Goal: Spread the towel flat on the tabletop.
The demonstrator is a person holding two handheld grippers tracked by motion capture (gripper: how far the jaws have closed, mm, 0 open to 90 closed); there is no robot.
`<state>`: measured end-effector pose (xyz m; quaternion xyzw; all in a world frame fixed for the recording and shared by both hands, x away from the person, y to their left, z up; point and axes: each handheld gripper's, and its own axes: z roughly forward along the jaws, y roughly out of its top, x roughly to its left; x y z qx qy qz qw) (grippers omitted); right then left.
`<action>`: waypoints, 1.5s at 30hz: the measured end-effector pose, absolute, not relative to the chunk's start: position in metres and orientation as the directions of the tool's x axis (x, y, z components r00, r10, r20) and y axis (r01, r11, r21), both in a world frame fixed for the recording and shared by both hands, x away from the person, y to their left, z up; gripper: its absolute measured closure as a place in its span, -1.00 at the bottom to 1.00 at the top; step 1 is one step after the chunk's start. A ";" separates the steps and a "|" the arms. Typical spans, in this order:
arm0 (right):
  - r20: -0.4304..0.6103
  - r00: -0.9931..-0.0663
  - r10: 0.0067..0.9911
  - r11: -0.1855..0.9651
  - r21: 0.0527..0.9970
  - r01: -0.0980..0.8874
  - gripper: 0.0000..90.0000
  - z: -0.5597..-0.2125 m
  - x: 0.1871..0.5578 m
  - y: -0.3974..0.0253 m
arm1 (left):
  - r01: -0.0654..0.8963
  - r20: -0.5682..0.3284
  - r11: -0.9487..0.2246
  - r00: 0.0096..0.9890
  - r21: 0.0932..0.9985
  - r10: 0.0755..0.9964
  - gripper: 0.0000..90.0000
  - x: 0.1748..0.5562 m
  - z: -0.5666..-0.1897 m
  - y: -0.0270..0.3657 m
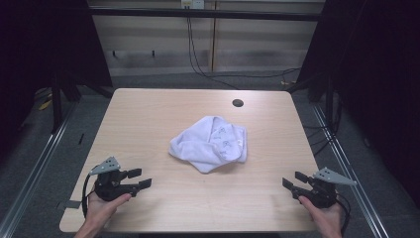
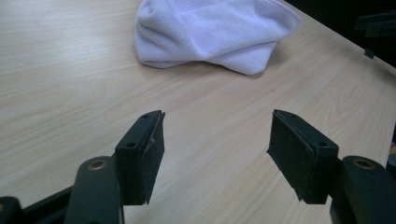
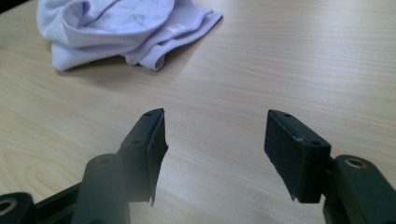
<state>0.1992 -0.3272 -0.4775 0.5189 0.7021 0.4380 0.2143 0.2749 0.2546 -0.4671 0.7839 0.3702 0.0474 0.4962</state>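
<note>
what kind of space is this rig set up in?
Likely a lab data-collection booth, not a home. A bare wooden table stands between black curtains, with cables running down the back wall and metal rails on the floor. Just a crumpled white towel lies on the table.

Left gripper [image 1: 140, 179] held low at the near left, 2 jaws spread wide apart with nothing between them, pointing right and slightly forward, left hand [image 1: 103, 208] cupping it from below. Right gripper [image 1: 294, 180] mirrored at the near right, jaws likewise parted and empty, pointing left, gripped by the right hand [image 1: 324, 214].
</note>
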 end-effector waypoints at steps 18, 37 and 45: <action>0.192 -0.436 0.879 0.113 0.806 0.581 -0.22 -0.478 0.201 -0.320 | 0.442 -0.226 -0.294 0.801 0.847 0.554 0.10 0.348 -0.445 0.182; 0.177 -0.467 0.866 0.148 0.802 0.578 -0.26 -0.479 0.201 -0.314 | 0.427 -0.145 -0.478 0.842 0.767 0.520 0.33 0.385 -0.500 0.116; 0.187 -0.469 0.863 0.148 0.795 0.589 -0.26 -0.480 0.202 -0.314 | 0.437 -0.165 -0.489 0.848 0.755 0.503 0.79 0.371 -0.502 0.120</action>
